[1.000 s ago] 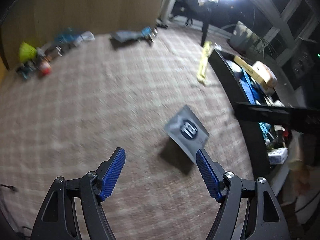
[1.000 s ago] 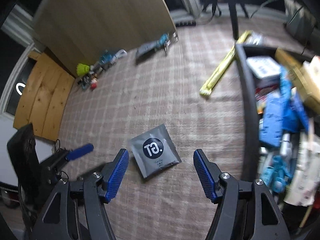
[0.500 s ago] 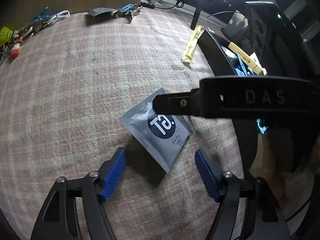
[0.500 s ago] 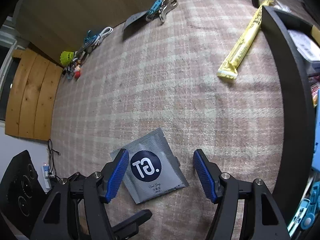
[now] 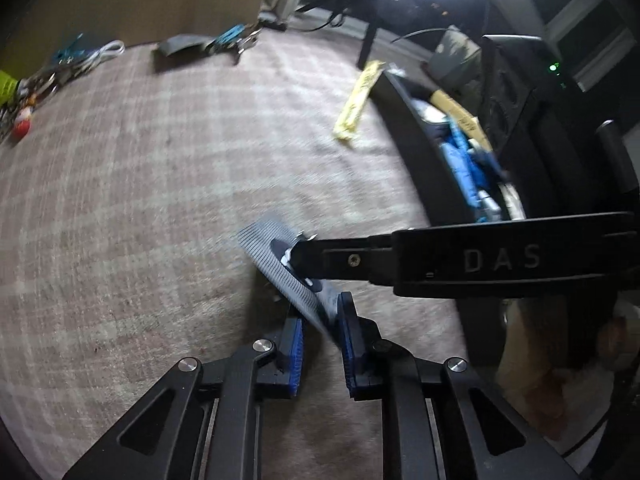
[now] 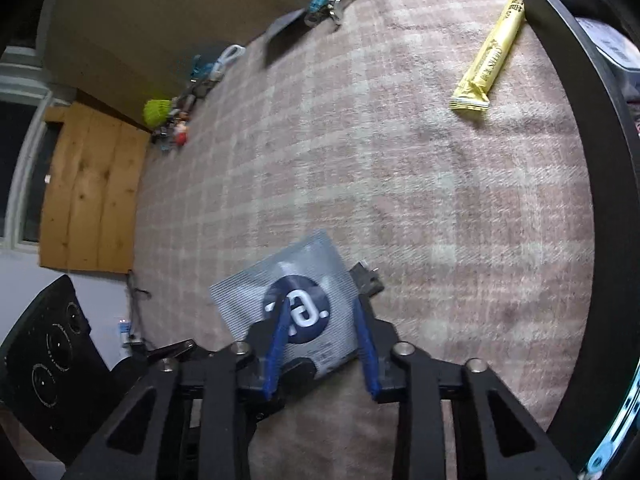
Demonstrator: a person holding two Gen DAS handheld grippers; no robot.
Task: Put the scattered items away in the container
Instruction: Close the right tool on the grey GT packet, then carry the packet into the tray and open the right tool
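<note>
Both tongs, jaws just closed inward, pinch the grey sachet near the rug's container-side edge, left tongs gripping one edge and right tongs the other, tilting it up for lifting into the container.

The grey striped sachet with a navy round logo stands tilted off the checked rug beside the black container.
</note>
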